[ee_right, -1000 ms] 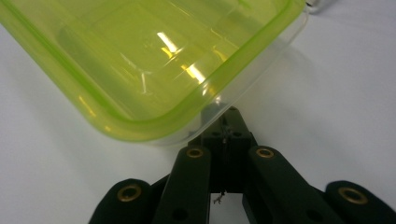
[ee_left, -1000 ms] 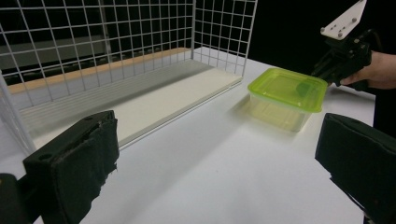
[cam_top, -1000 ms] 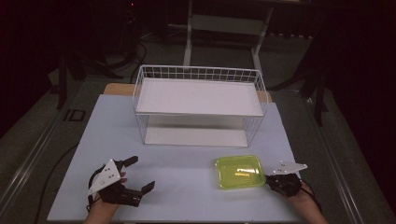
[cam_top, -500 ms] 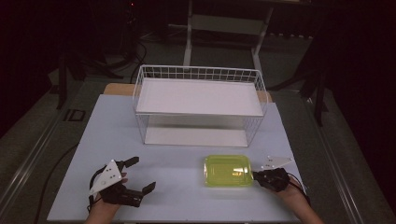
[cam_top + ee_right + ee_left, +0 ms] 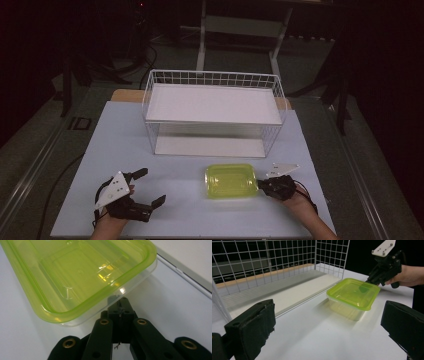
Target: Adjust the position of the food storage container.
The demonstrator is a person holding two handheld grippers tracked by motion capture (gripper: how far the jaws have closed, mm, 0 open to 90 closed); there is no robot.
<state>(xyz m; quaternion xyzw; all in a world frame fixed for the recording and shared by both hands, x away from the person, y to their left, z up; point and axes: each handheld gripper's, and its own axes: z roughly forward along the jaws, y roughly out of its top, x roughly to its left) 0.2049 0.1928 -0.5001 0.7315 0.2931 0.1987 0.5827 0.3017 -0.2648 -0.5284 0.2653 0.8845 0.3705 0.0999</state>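
Right gripper [image 5: 262, 186] at the box [image 5: 231, 181], left gripper [image 5: 145, 187] idle on the table [image 5: 170, 150].

The green-lidded clear box sat on the white table, just in front of the wire rack [image 5: 212, 112] and right of centre. In the right gripper view the jaws were pressed together, their tips touching the box's near edge just under the lid rim [image 5: 105, 297]; whether they pinched the rim itself could not be told. From the left gripper view the right gripper [image 5: 372, 280] met the far corner of the box [image 5: 353, 293], a hand [image 5: 407, 276] behind it. The left gripper lay near the table's front left, well apart from the box, jaws spread wide with nothing between the pads [image 5: 253, 328]. Box upright, lid on.
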